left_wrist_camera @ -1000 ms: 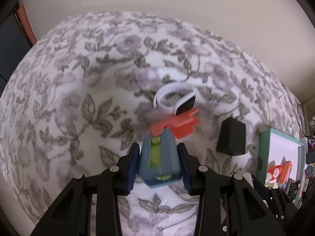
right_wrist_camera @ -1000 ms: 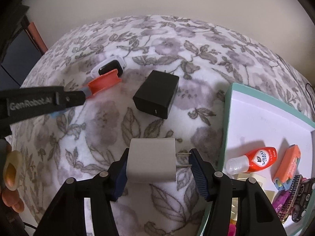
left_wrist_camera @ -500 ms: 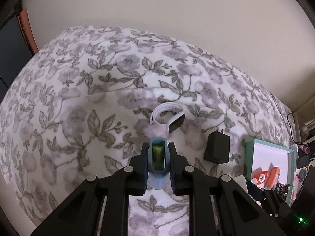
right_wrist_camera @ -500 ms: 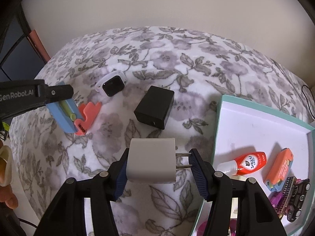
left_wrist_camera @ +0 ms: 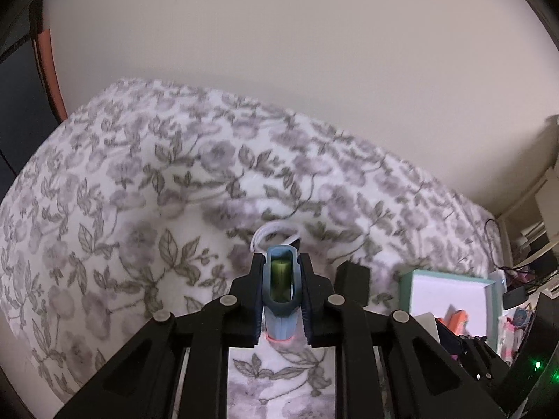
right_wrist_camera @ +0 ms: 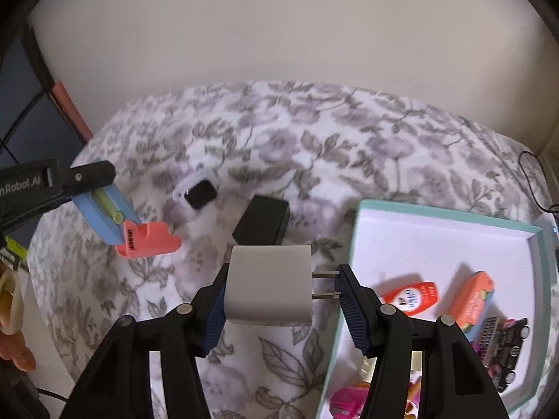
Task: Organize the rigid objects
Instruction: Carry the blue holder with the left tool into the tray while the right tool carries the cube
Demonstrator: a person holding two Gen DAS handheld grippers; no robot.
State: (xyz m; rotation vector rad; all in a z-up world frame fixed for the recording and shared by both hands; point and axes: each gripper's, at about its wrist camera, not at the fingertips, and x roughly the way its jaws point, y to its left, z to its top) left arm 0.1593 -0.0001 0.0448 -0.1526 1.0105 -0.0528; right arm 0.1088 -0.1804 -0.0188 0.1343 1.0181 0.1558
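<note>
Charger (right_wrist_camera: 269, 286) in right gripper (right_wrist_camera: 279, 291) hangs beside tray rim (right_wrist_camera: 344, 279).

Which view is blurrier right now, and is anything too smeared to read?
Left wrist view: blanket and teal box smeared by motion, blue tool sharp. Right wrist view: milder blur; white charger crisp, red bottle label unreadable.

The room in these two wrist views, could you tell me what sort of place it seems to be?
Probably a bedroom at home: the work surface is a soft floral blanket, like a bed, against a plain wall, with a teal box of small household items and a smartwatch lying about.
</note>
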